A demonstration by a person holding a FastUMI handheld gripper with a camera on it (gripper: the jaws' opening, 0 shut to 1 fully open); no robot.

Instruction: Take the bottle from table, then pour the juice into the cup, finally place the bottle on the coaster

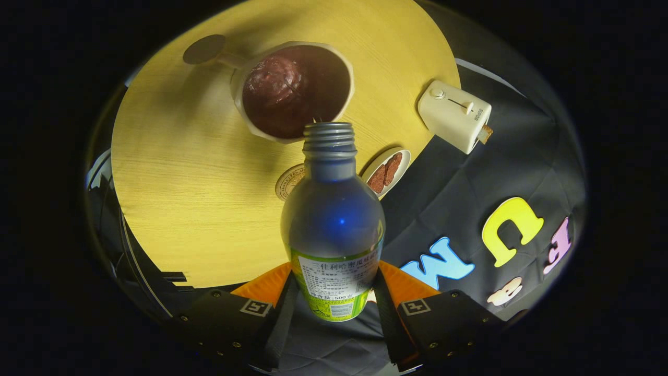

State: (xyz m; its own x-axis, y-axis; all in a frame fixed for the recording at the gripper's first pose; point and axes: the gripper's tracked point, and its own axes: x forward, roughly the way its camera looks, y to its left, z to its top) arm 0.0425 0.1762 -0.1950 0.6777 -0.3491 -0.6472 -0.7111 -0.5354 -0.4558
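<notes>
While the gripper (pixel 334 292) clamps the bottle (pixel 334 230) by its labelled lower body, both fingers pressing on its sides at the bottom centre of the frame, we see the bottle's open, threaded neck pointing up the picture toward the cup (pixel 295 91). The neck's mouth sits right at the cup's near rim, and a thin dark line runs from that mouth into the cup. The cup is pale outside with a handle toward the upper left, and holds dark reddish-brown liquid with a shiny patch on its surface.

We look onto a round table (pixel 182 209) with a yellow wood-grain top that takes up the left and upper middle of the frame. At the upper left, beyond the cup's handle, lies a dark round disc (pixel 204 49). Just left of the bottle's shoulder a round coaster (pixel 290 181) with a printed ring pattern peeks out, partly hidden by the bottle. Just right of the neck rests a small oval dish (pixel 386 171) holding brown pieces. At the upper right, on the table's edge, stands a cream toaster (pixel 454 115) with a lever and a knob.

Beyond the table, black cloth covers the right and lower parts of the frame.
</notes>
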